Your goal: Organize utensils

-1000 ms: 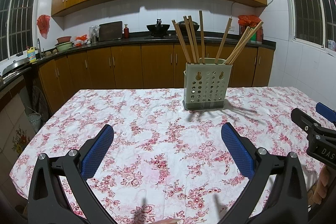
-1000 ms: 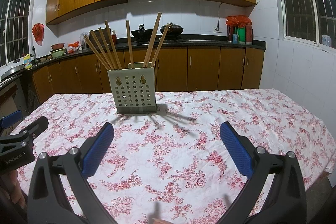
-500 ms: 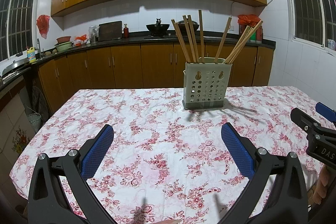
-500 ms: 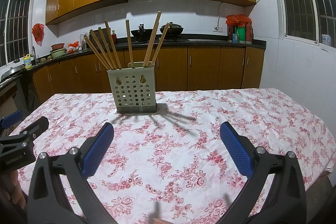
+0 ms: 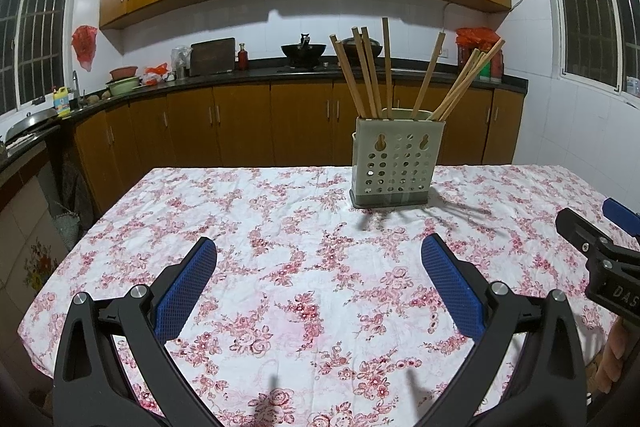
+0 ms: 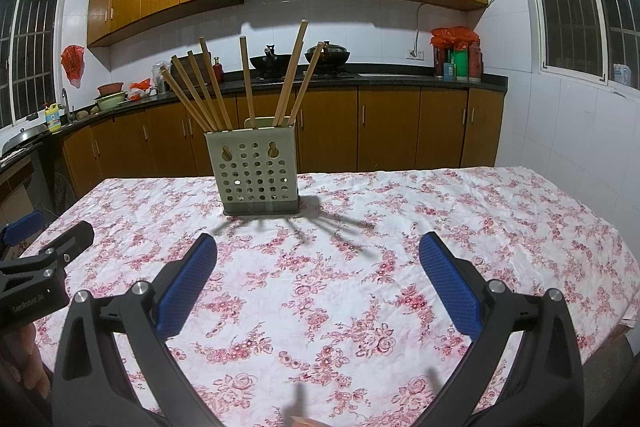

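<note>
**Chopsticks stand ready, both tools wide and empty**

Above a flower-print bench, two hand-held tools hover short of a perforated holder packed with wooden chopsticks. The left tool has its blue pads spread wide with nothing between them; the right tool is spread just as wide and also empty. In the left wrist view the holder sits ahead and right of centre, in the middle of the frame; in the right wrist view the holder sits ahead and left of centre. It stands between the two tools, well apart from both, and neither looks clearly nearer. The chopsticks rise steeply and fan outward, their upper ends leaning toward both frame edges. Any pick would likely come from above, closing across a stick's thin width near its free top.
</note>
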Demonstrator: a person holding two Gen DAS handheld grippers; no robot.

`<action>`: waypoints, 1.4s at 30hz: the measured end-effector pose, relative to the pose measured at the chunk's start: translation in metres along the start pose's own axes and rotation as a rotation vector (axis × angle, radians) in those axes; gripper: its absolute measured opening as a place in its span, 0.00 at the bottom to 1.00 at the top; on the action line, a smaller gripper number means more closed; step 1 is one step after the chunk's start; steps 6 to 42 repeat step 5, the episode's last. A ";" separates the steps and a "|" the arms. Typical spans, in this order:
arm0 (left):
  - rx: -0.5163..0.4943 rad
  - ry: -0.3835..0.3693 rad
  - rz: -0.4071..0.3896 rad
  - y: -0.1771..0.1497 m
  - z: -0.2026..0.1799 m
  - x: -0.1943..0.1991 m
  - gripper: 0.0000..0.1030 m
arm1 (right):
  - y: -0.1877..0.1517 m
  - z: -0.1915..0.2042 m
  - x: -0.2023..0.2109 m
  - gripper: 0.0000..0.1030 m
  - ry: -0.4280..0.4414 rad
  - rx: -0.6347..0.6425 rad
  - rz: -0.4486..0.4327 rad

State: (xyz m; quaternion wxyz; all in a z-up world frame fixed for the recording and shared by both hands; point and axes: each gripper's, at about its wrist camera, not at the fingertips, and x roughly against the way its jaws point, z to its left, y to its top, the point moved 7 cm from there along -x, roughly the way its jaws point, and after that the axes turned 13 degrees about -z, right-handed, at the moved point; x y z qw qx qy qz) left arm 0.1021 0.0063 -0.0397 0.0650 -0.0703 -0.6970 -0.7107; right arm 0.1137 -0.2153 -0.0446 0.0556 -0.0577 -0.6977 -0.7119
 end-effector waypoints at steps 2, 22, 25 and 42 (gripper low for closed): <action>0.004 0.000 0.004 -0.001 0.000 0.001 0.98 | 0.000 0.000 0.000 0.96 0.000 0.000 0.000; 0.005 -0.001 0.008 -0.002 0.001 0.001 0.98 | 0.000 0.001 0.001 0.96 0.000 -0.001 0.001; 0.005 -0.001 0.008 -0.002 0.001 0.001 0.98 | 0.000 0.001 0.001 0.96 0.000 -0.001 0.001; 0.005 -0.001 0.008 -0.002 0.001 0.001 0.98 | 0.000 0.001 0.001 0.96 0.000 -0.001 0.001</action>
